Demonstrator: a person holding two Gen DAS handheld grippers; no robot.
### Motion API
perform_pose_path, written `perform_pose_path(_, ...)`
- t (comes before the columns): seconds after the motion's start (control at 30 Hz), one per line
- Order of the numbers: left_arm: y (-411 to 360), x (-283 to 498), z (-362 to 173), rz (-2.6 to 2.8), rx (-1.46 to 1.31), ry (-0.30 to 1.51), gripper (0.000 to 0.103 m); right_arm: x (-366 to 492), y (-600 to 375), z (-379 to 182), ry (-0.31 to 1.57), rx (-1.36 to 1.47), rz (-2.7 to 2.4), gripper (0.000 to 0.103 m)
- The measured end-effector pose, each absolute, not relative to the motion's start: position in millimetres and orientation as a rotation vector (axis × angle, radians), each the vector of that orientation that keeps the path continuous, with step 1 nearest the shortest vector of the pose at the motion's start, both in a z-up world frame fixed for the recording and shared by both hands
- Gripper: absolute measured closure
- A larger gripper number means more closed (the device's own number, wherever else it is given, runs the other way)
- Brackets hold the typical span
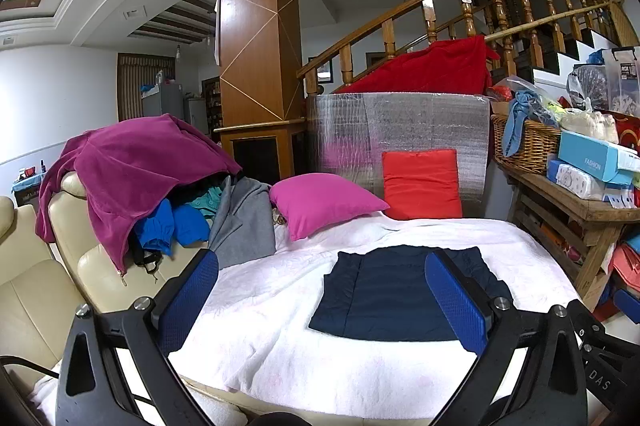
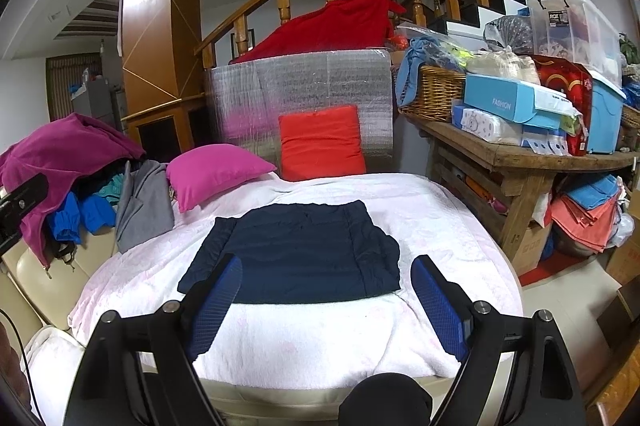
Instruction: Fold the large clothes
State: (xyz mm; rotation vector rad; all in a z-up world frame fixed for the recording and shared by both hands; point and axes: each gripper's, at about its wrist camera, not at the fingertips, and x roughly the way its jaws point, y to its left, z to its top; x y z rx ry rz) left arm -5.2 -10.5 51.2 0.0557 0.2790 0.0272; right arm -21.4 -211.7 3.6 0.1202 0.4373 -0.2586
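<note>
On the white blanket the navy garment is lying already folded into a neat rectangle. We're holding both claws, left claw and right claw, spread and empty just short of it. The heap of clothes on the sofa is still waiting.

The left gripper had black, angular arms with triangular cut-outs, silver round screw heads at the joints, and blue fingers with a fine dimpled grid on their pads; the right gripper was built alike, black frame, silver screws, blue textured fingers; a thin black cable ran at its left; white letters "DAS" marked a black part at the left-wrist view's right edge.
</note>
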Motion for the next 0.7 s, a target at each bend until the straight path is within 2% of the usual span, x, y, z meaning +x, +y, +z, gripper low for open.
perform_pose_path(0.7,-5.0,23.6,46.3,0.026,0.033,0.323,0.0,8.4,-212.9,9.4,0.457,0.097,-0.24,0.014)
